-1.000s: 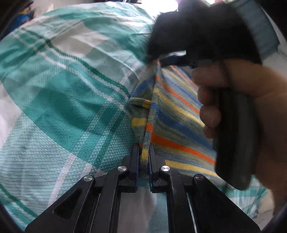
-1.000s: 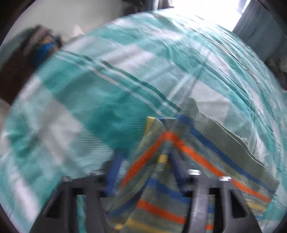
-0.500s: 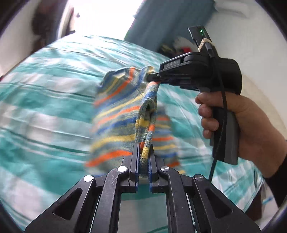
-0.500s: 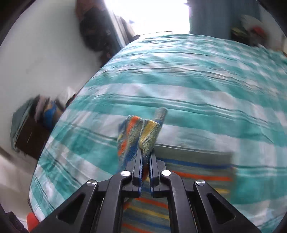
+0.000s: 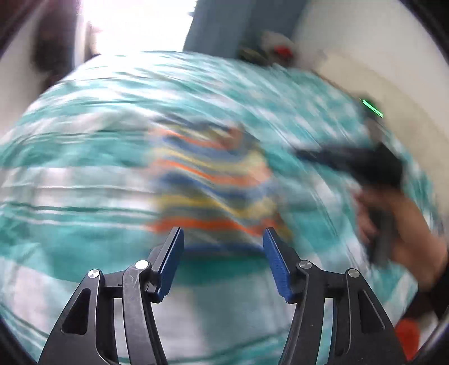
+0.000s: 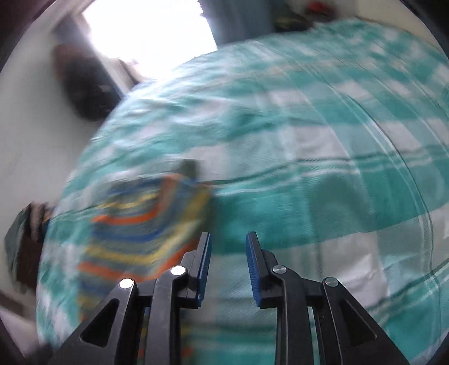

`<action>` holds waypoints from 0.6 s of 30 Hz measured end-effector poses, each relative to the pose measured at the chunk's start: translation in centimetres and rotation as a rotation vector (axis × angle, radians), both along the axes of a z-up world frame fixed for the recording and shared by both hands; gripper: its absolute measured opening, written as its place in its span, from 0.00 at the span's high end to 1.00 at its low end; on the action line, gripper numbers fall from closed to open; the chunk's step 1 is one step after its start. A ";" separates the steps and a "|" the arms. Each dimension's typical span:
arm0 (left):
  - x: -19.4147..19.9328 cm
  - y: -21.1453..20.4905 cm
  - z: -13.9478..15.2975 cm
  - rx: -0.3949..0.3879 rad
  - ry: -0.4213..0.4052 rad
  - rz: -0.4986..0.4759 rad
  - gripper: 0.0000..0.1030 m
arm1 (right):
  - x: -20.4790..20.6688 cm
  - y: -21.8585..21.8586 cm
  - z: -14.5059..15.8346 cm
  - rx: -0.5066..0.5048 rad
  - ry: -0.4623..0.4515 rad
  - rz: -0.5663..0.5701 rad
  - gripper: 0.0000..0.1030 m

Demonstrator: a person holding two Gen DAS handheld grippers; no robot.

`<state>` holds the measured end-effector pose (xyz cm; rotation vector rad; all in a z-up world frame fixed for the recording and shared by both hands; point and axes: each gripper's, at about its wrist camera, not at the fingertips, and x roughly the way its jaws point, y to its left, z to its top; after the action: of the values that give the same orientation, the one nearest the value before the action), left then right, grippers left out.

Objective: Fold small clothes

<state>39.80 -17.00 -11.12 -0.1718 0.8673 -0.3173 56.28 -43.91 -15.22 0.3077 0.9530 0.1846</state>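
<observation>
A small striped garment (image 5: 213,185), banded in orange, blue, yellow and grey-green, lies on a teal and white checked bedspread (image 5: 84,174). Motion blur softens both views, so its folds and edges cannot be made out. In the left wrist view the garment sits straight ahead of the left gripper (image 5: 223,238), just beyond its blue-padded fingertips, which are spread wide apart with nothing between them. To the right of the garment, the right gripper (image 5: 306,154) appears as a dark blur held in the person's right hand (image 5: 393,221). In the right wrist view the garment (image 6: 146,224) lies ahead and to the left of the right gripper (image 6: 228,244), whose blue pads are parted and hold nothing; bedspread shows through the gap. Beyond the bed are a bright window (image 6: 151,36) and a blue-grey curtain (image 5: 221,25).
</observation>
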 end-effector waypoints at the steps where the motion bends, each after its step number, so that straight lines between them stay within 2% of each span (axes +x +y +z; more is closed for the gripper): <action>1: 1.3 1.5 -0.2 -0.001 0.007 0.056 0.43 | -1.1 1.1 1.2 0.043 -0.027 0.060 0.75; 3: 3.3 2.5 -1.7 0.017 0.044 0.109 0.51 | -2.7 4.1 2.6 0.144 -0.057 0.209 0.75; 5: 5.4 1.5 -4.4 0.081 0.121 0.082 0.71 | -4.2 7.3 2.2 0.211 -0.044 0.363 0.75; 6: 5.7 0.7 -6.5 0.157 0.175 0.050 0.76 | -4.7 8.4 1.2 0.193 -0.019 0.403 0.74; 7: 5.1 0.2 -7.7 0.211 0.201 0.030 0.78 | -5.0 9.6 -0.7 0.091 0.029 0.420 0.73; 9: 3.8 0.5 -7.5 0.236 0.171 0.002 0.76 | -5.2 9.0 -5.0 -0.157 0.154 0.348 0.88; 10: 3.1 0.7 -6.9 0.244 0.169 0.003 0.72 | -5.6 7.8 -5.4 -0.137 0.153 0.319 0.90; 11: 2.3 1.2 -5.8 0.245 0.160 0.015 0.72 | -6.3 6.7 -4.6 -0.118 0.123 0.277 0.75; 12: 1.9 1.8 -5.1 0.230 0.143 0.024 0.71 | -6.9 6.4 -3.8 -0.156 0.102 0.244 0.72; 13: 2.2 2.3 -4.9 0.207 0.121 0.031 0.67 | -7.6 6.1 -2.4 -0.166 0.058 0.230 0.72; 14: 2.0 2.4 -3.9 0.172 0.093 0.040 0.61 | -7.8 6.0 -1.3 -0.126 0.026 0.241 0.72; 16: 2.7 2.0 -3.4 0.140 0.063 0.054 0.57 | -7.5 6.6 0.7 -0.040 -0.016 0.278 0.72; 18: 4.4 0.9 -3.7 0.142 0.065 0.048 0.57 | -6.4 8.2 1.7 -0.004 -0.050 0.335 0.72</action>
<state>44.17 -16.07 -14.79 -0.0712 0.9453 -0.2052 49.90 -35.75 -13.53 0.1367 0.9510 0.4949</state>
